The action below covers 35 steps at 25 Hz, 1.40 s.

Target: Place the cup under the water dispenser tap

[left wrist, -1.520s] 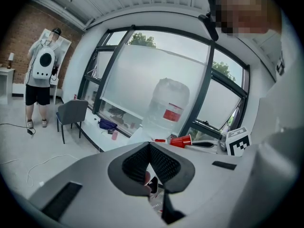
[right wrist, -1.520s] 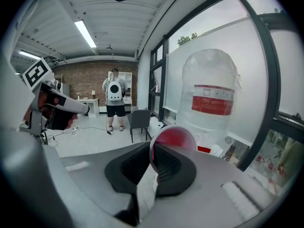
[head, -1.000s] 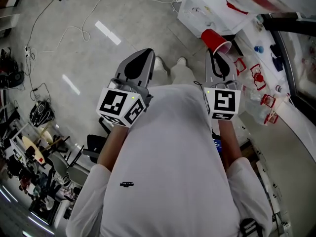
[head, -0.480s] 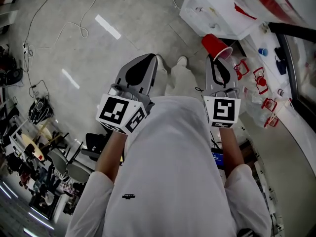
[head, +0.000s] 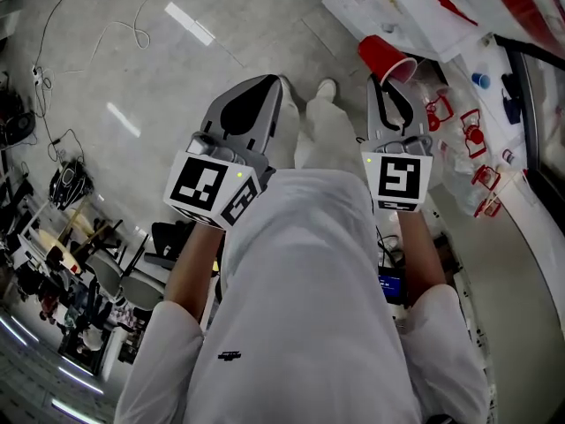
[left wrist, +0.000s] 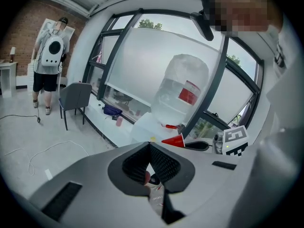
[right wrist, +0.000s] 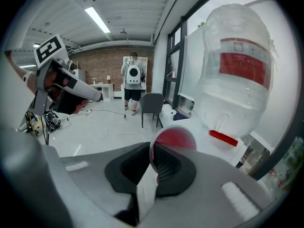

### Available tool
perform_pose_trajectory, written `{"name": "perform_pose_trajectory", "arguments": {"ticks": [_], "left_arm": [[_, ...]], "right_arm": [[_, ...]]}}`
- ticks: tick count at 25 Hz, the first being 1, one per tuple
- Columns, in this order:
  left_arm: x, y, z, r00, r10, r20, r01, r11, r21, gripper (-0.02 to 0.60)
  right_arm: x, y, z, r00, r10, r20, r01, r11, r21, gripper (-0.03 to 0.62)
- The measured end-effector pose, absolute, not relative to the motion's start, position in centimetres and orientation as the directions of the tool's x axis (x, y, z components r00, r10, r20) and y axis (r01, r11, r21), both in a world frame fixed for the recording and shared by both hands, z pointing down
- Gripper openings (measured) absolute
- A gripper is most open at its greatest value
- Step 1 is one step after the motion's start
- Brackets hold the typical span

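Going by the head view, loose cables (head: 132, 34) trail over the grey floor (head: 221, 69) at ten o'clock. A clutter of gear (head: 53, 263) fills the corner at eight o'clock. The left gripper (head: 263, 87) points toward twelve o'clock from the person's white shirt (head: 309, 307), with its marker cube (head: 212, 188) nearest the body. In the left gripper view its jaws meet at the tips with nothing between the pads. A slit lower down shows only what lies behind. Beyond them, at ten o'clock, a person with a backpack (left wrist: 50, 56) stands beside a grey chair (left wrist: 76, 96).

The right gripper (head: 388, 85) lies at one o'clock of the shirt, pointing the same way and well apart from the left one. Its jaws stand narrow and pinch the wall of the red cup (head: 387, 58). In the right gripper view one pad sits inside the rim and the other outside, and the cup's open mouth faces the camera. The cup is held in the air, tipped on its side, at seven o'clock of the water dispenser (head: 397, 7) and near its white cabinet. Whether it touches the cabinet cannot be told. The dispenser's big clear bottle (right wrist: 237, 75), with a red label, rises at one o'clock of the cup. A red bar-shaped piece (right wrist: 223, 137) juts out at three o'clock of the cup, apart from it.
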<state>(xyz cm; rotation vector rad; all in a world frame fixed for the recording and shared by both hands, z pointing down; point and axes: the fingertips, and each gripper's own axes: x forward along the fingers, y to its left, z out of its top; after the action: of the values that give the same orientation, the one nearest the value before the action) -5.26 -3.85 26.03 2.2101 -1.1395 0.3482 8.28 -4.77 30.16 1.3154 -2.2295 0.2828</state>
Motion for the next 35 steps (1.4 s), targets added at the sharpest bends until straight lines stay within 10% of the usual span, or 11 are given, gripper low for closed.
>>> {"name": "perform_pose_trajectory", "arguments": {"ticks": [35], "left_arm": [[-1.8, -5.6, 36.4, 0.629, -0.553, 0.546, -0.777, -0.444, 0.446, -0.002]], "right_arm": [[9.0, -7.5, 43.7, -0.404, -0.646, 0.647, -0.787, 0.606, 0.114, 0.029]]}}
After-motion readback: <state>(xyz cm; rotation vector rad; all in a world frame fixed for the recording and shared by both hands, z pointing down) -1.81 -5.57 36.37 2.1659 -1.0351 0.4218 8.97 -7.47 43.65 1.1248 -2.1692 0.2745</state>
